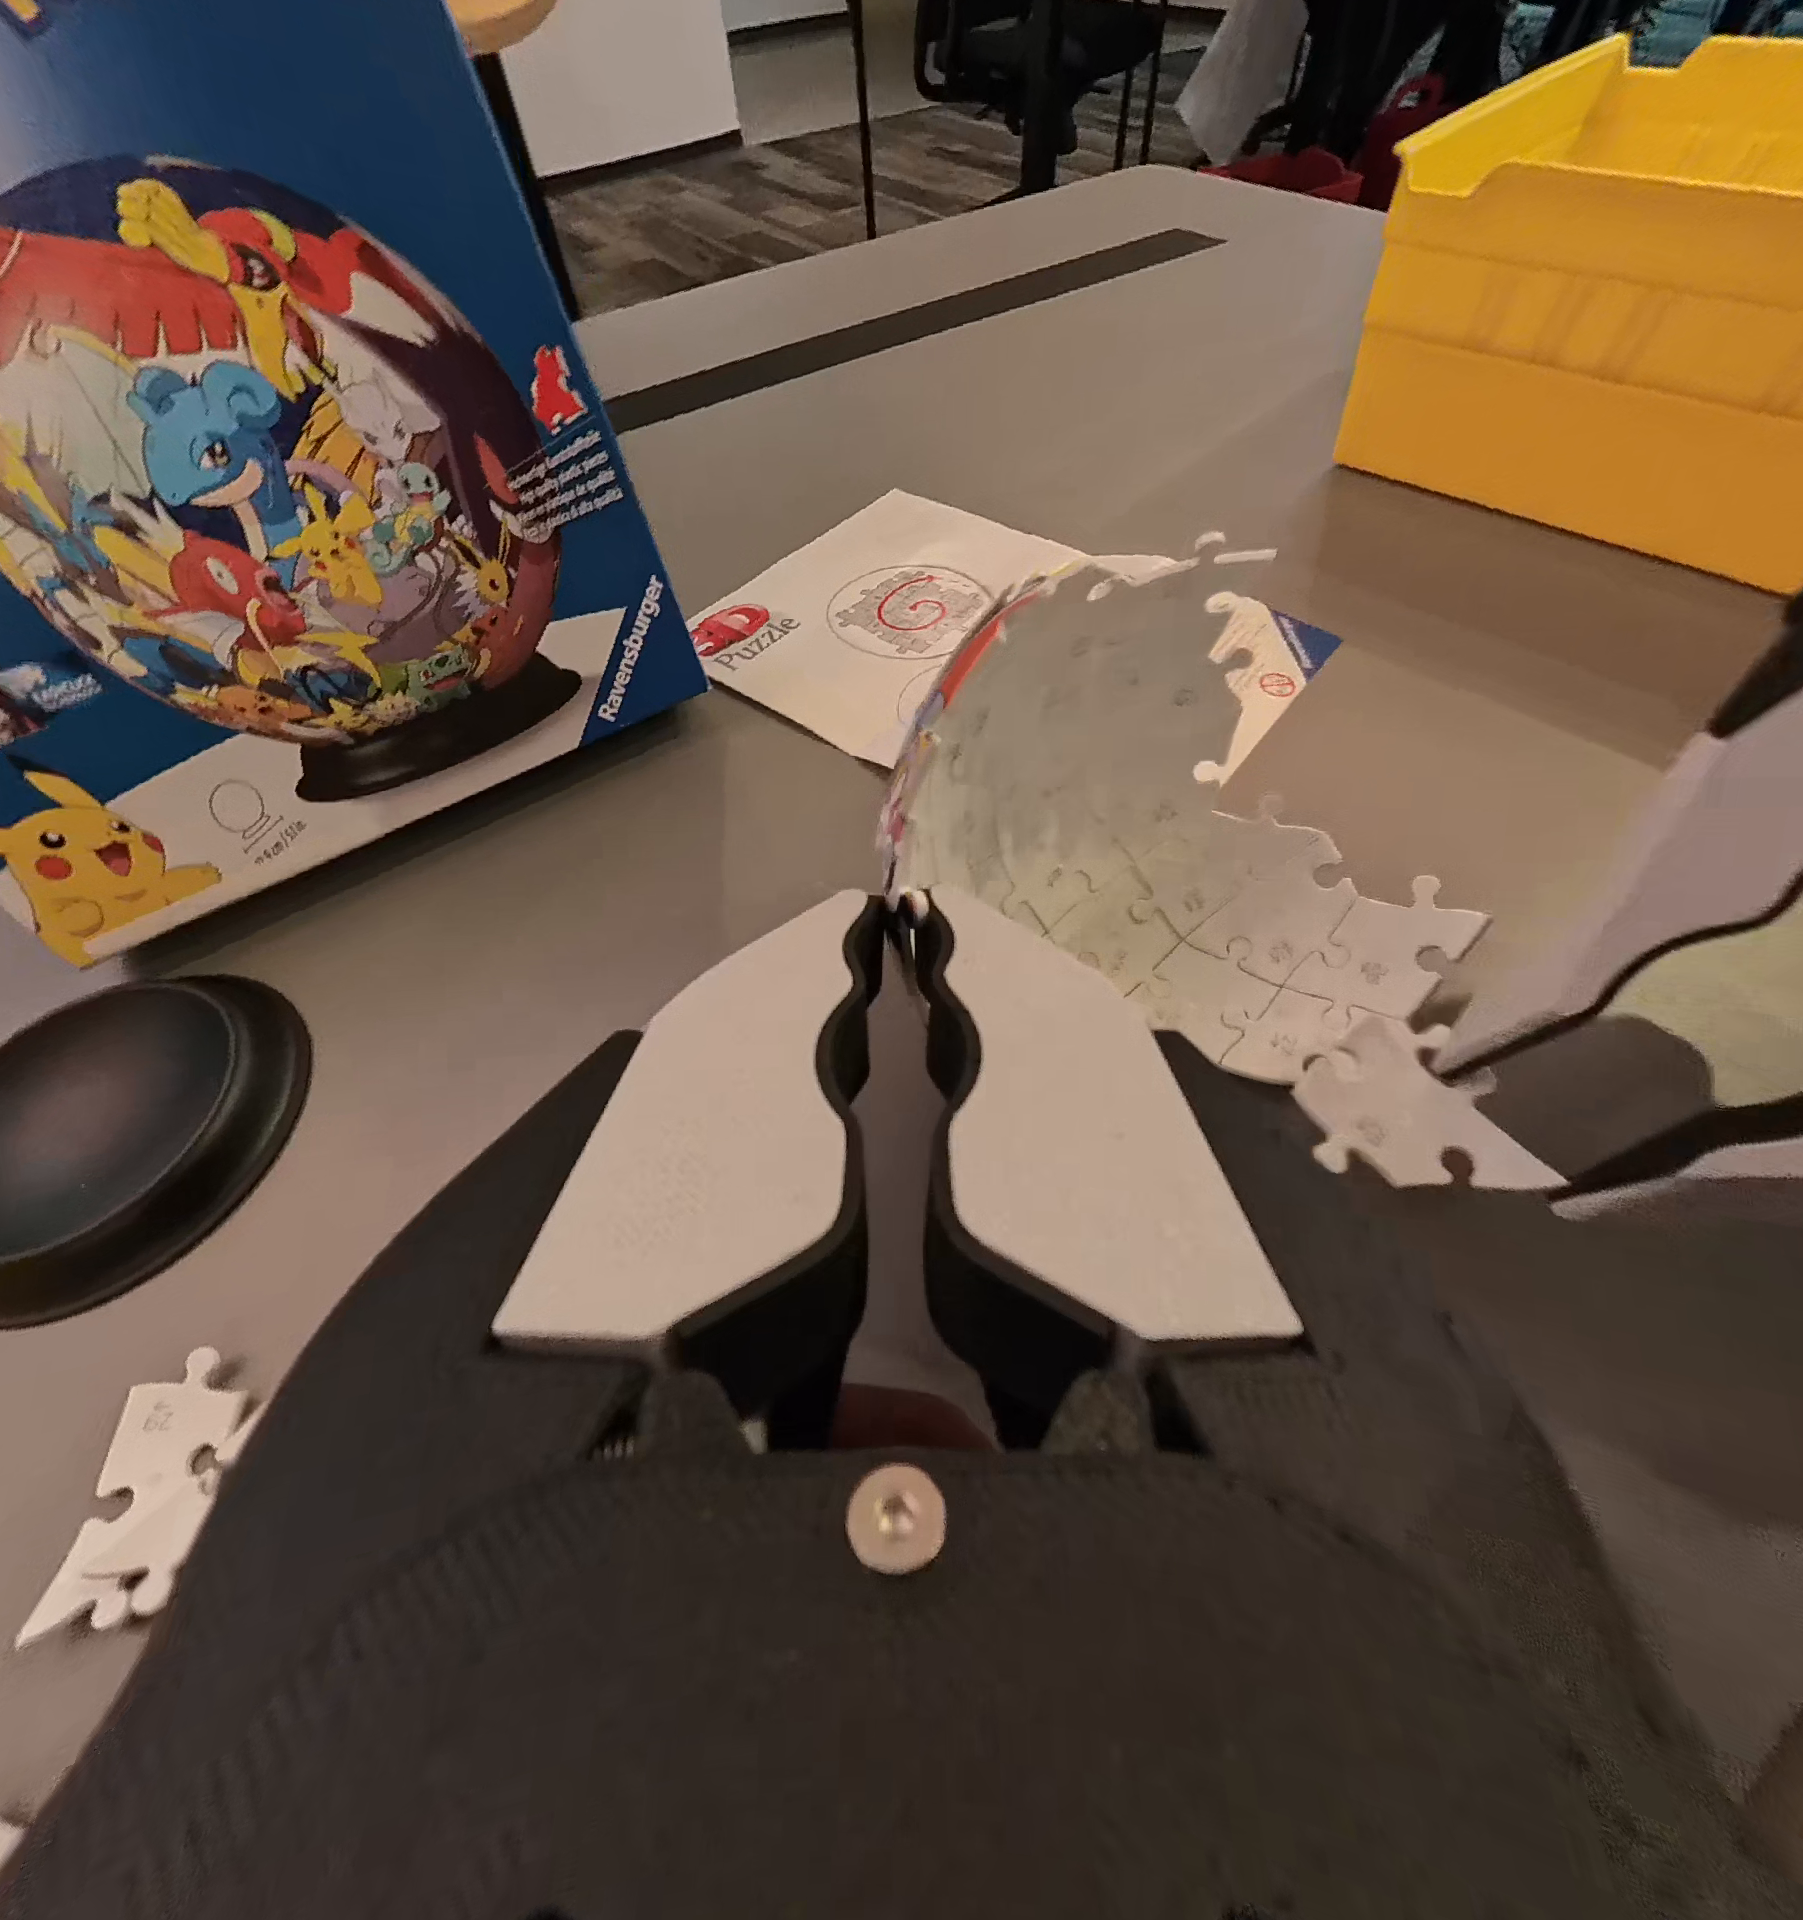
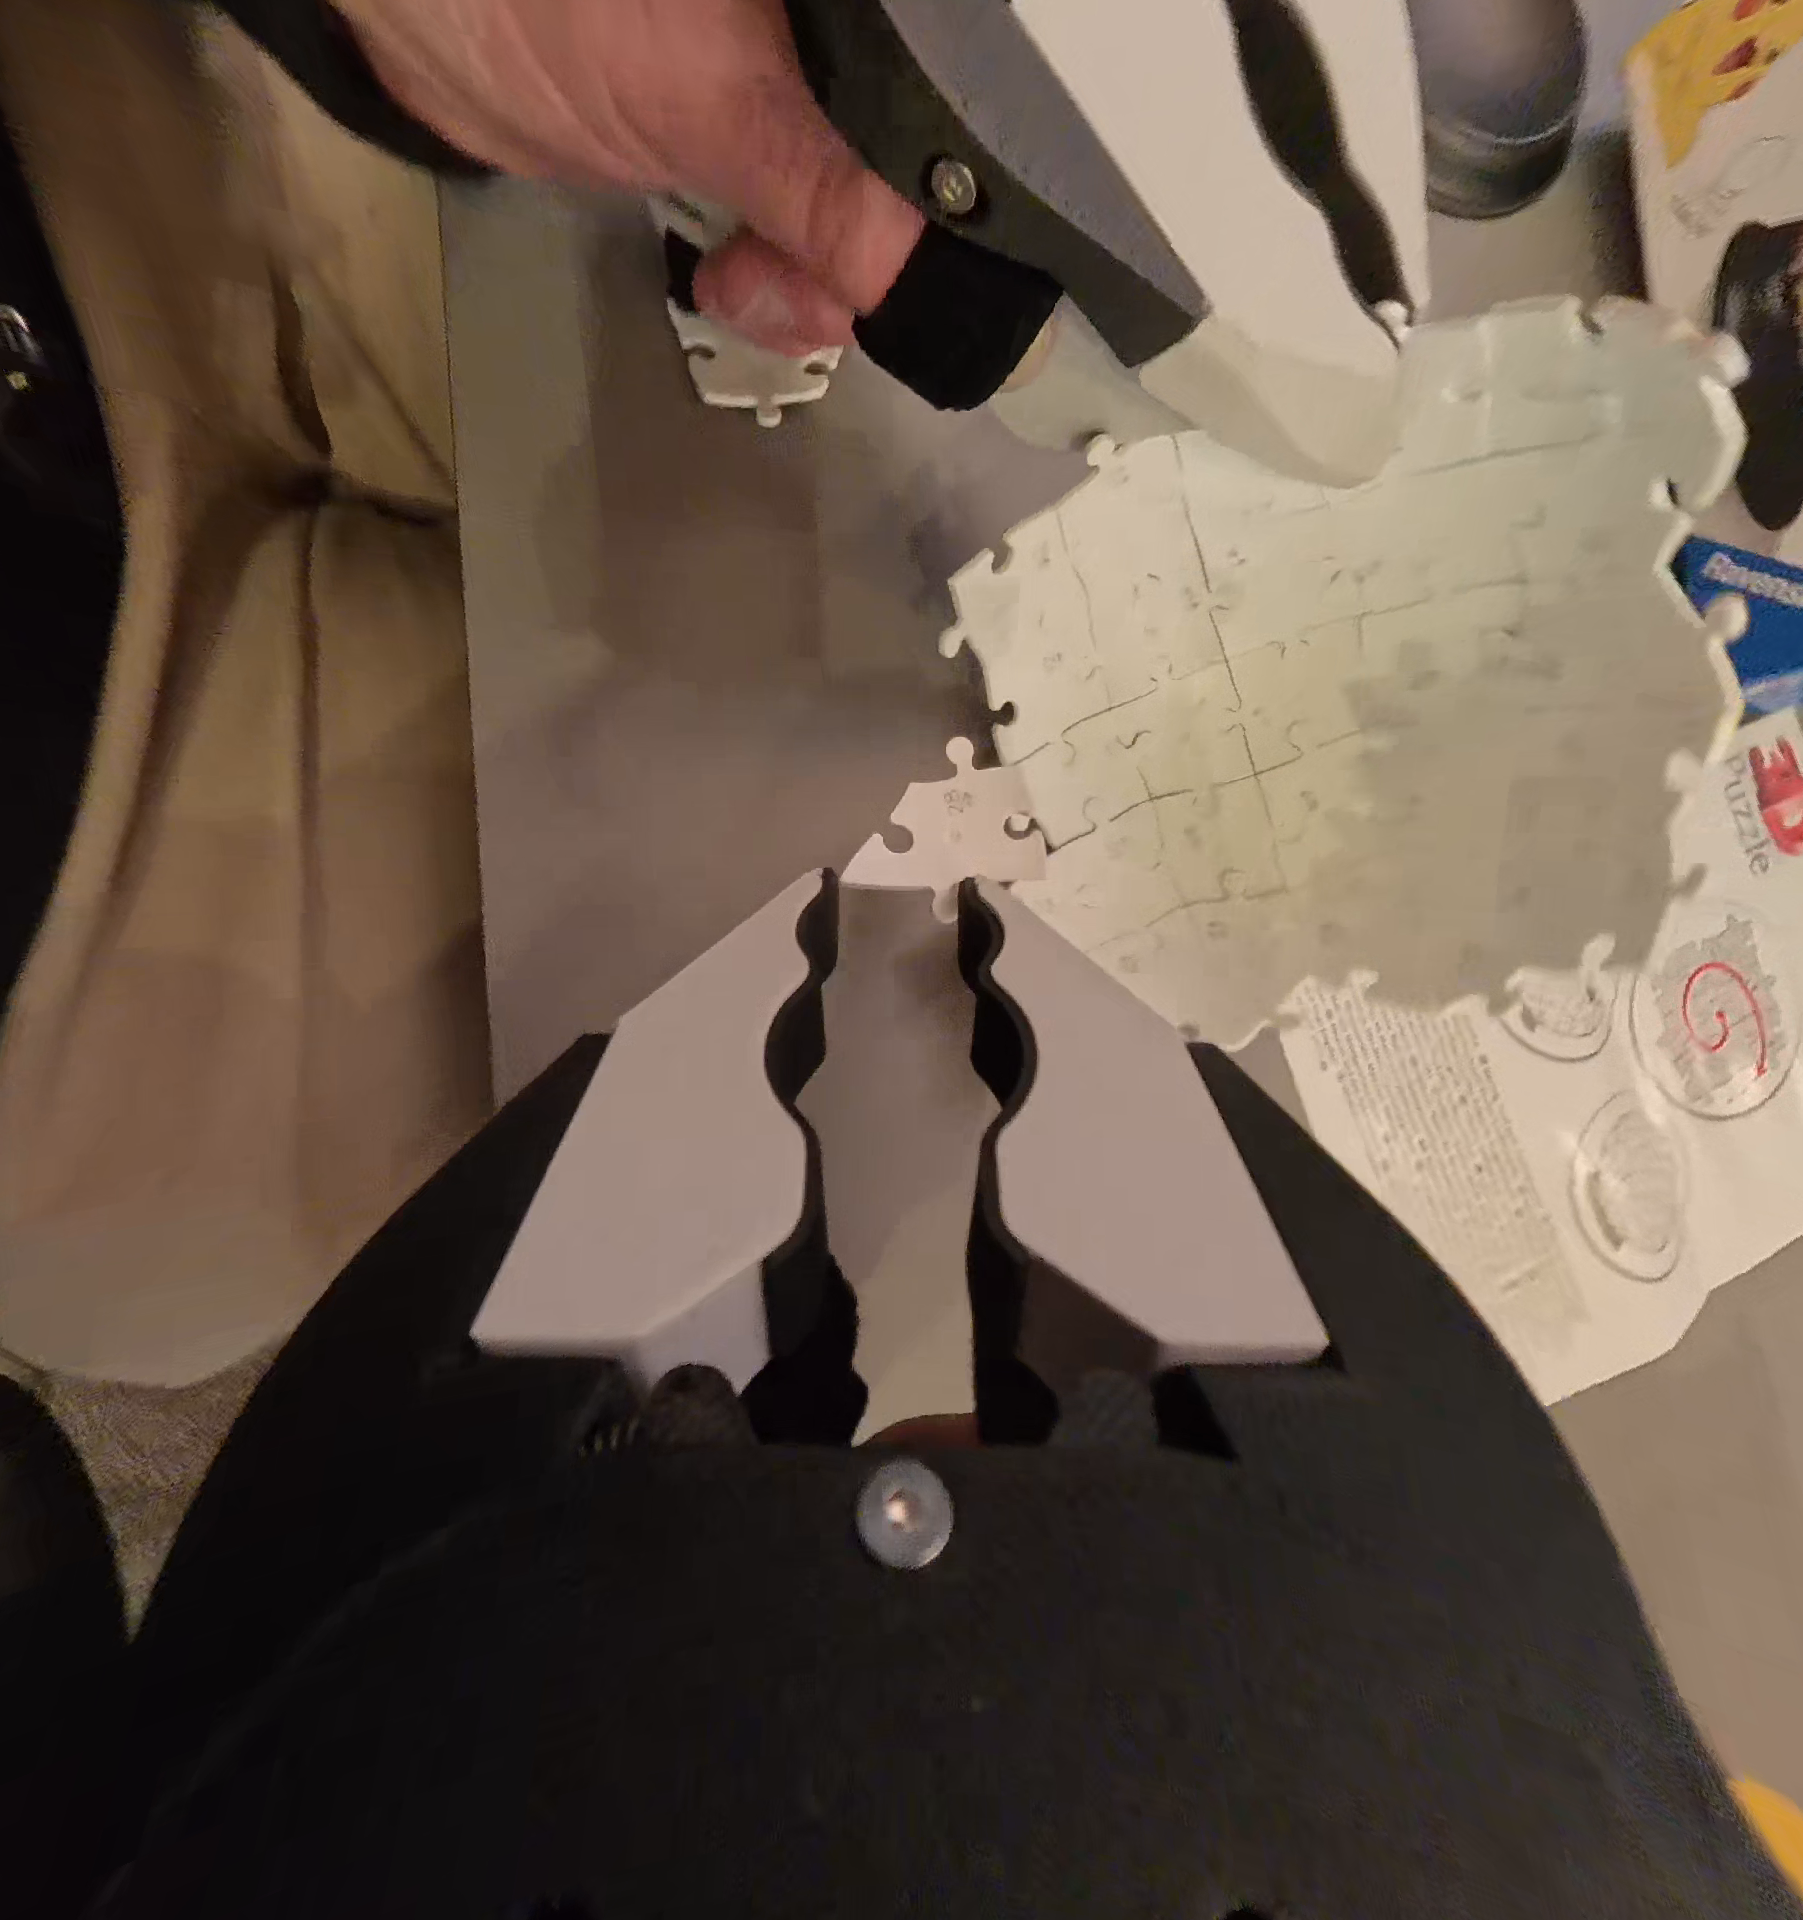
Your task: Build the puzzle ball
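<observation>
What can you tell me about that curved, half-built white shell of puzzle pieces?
The shell is a bowl-like sheet of interlocked plastic-looking pieces, pale inner side showing faint marks, coloured print at its outer rim. Its edges are knobbed. The left gripper pinches its rim, holding it tilted above the leaflet. The right gripper brings a loose piece to its edge.

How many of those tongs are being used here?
2. The left tongs pinch the rim of the half-built puzzle ball; the right tongs hold a loose puzzle piece at its edge. No others visible.
</observation>
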